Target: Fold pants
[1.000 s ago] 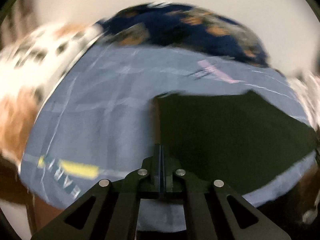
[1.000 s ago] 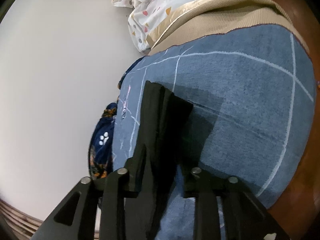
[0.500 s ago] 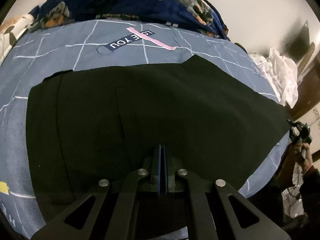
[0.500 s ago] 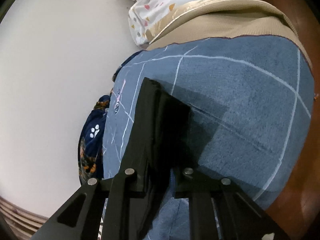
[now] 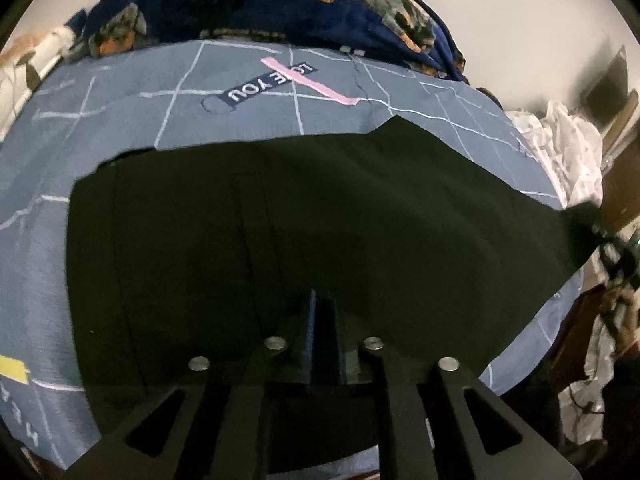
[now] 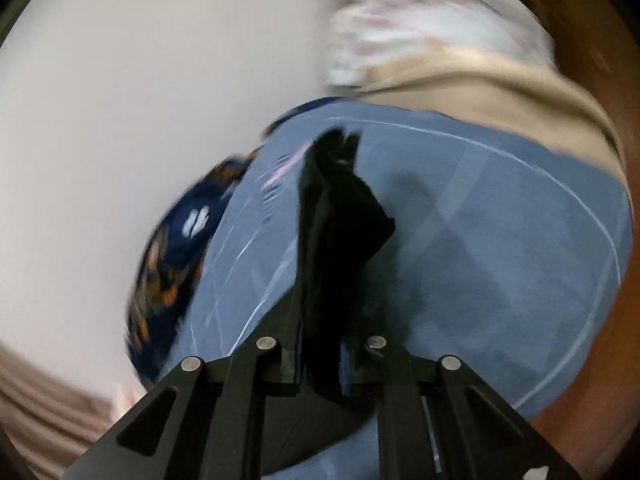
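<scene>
Black pants [image 5: 320, 220] spread ahead of the left tool [image 5: 322, 336], pinched in both.

- My left gripper [image 5: 323, 320], fingers pressed together, pinches the near edge of the black pants [image 5: 320, 216].
- The pants lie spread over a blue grid-lined sheet [image 5: 132, 108].
- A navy patterned blanket [image 5: 260, 4] borders the sheet's far side.
- White cloth [image 5: 568, 140] lies at right.

Pants [image 5: 320, 220] looking like matt black cloth, smooth. Sheet [image 5: 132, 120] showing as matt blue woven cloth w/ white lines. Blanket [image 5: 256, 4] looking fleecy. Hand-held gripper [image 5: 322, 320] frames appearing matt black plastic w/ shiny metal pins.
</scene>
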